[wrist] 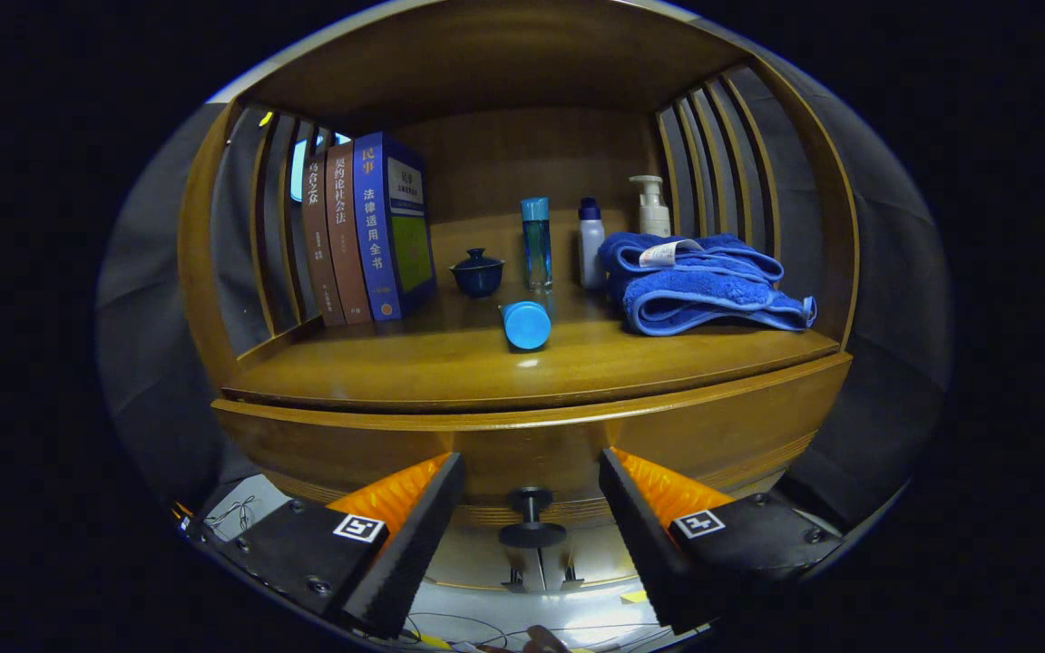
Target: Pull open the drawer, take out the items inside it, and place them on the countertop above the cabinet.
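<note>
1. three books (361, 231), upright side by side
2. four bottles: three upright (536, 242) (590, 242) (653, 208), one lying down (525, 324)
3. one lidded cup (477, 271)
4. one folded towel (704, 281)
5. one drawer knob (532, 517)
6. one pair of tongs (532, 494), fingers apart

wood drawer (668, 435) looks shut, knob (532, 517) btwn fingers.

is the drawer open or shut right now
Shut: the drawer front sits flush under the countertop, its knob between the open gripper fingers.
</note>
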{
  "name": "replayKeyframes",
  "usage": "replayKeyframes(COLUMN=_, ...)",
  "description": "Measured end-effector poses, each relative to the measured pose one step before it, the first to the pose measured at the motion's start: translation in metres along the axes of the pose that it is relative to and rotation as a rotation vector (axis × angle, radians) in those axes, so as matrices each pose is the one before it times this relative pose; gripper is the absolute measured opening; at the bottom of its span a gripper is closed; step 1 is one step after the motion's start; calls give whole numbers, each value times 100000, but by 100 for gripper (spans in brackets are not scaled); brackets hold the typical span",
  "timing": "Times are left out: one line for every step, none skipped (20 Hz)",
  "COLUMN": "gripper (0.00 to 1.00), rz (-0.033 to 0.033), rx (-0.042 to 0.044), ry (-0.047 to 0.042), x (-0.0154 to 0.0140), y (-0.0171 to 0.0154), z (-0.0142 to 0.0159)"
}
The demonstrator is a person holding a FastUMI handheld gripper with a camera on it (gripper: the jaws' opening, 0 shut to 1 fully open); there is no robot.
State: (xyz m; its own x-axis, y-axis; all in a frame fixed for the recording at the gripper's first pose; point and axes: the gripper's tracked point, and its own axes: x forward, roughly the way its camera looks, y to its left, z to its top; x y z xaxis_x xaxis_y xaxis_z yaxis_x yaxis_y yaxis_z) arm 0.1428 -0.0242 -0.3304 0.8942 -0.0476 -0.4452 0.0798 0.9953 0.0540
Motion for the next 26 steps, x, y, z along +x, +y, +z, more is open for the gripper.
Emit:
replayKeyframes(gripper=100, rz=-125, rx=-299, ry=-316, x=-167, y=-25, z=-28)
replayKeyframes(gripper=100, rz=-172, rx=-160, ry=-430, x=83, y=-9, z=-9)
replayKeyframes(gripper=100, rz=-49, rx=-6, ry=-126, x=209, y=18, z=-80)
replayKeyframes(gripper=100, rz=-32, rx=-53, ry=46, x=-86, y=-11, z=-105)
replayKeyframes(gripper=100, rz=10, rx=-161, ry=-213, x=27, y=21, z=92)
replayKeyframes(gripper=100, rz=4, rx=-180, ry=229, x=-65, y=-44, z=-72)
replayKeyframes(gripper=100, rz=-42, rx=-31, ry=-97, x=41, y=36, z=49)
replayKeyframes(gripper=100, rz=2, rx=-112, ry=292, x=-11, y=12, z=-18)
replayKeyframes(gripper=99, rz=-150, rx=-161, ry=167, x=-31, y=-44, z=-9)
replayKeyframes(gripper=99, rz=-121, rx=-123, ry=190, x=-32, y=83, z=67)
replayKeyframes(gripper=99, rz=46, rx=234, ry=-375, x=-72, y=10, z=192)
replayKeyframes(gripper=100, rz=32, rx=-136, ry=-593, x=-235, y=60, z=316)
replayKeyframes(gripper=100, rz=258, rx=-521, ry=-619, x=-260, y=97, z=276)
replayKeyframes(gripper=100, rz=433, rx=-560, ry=-655, x=-307, y=107, z=402)
replayKeyframes(gripper=100, rz=206, rx=-470, ry=-810, x=-328, y=57, z=405)
replayKeyframes(gripper=100, rz=154, rx=-147, ry=-934, x=-422, y=-4, z=565)
replayKeyframes(gripper=100, rz=87, rx=153, ry=-1032, x=-436, y=-47, z=563)
replayKeyframes(gripper=100, rz=189, rx=495, ry=-1051, x=-474, y=-22, z=760)
replayKeyframes(gripper=100, rz=223, rx=599, ry=-1221, x=-814, y=666, z=2677)
replayKeyframes(gripper=100, rz=59, rx=438, ry=-1780, x=-675, y=3, z=1140)
replayKeyframes(gripper=100, rz=235, rx=-31, ry=-2029, x=-669, y=5, z=1251)
replayKeyframes(gripper=100, rz=237, rx=-449, ry=-2290, x=-832, y=97, z=1421)
replayKeyframes(gripper=100, rz=126, rx=-741, ry=-2382, x=-870, y=41, z=1345)
replayKeyframes(gripper=100, rz=360, rx=-654, ry=-2611, x=-1022, y=-497, z=-345)
replayKeyframes(gripper=100, rz=331, rx=-423, ry=-2473, x=-1030, y=199, z=1523)
replayKeyframes(gripper=100, rz=290, rx=33, ry=-2920, x=-1044, y=124, z=1660)
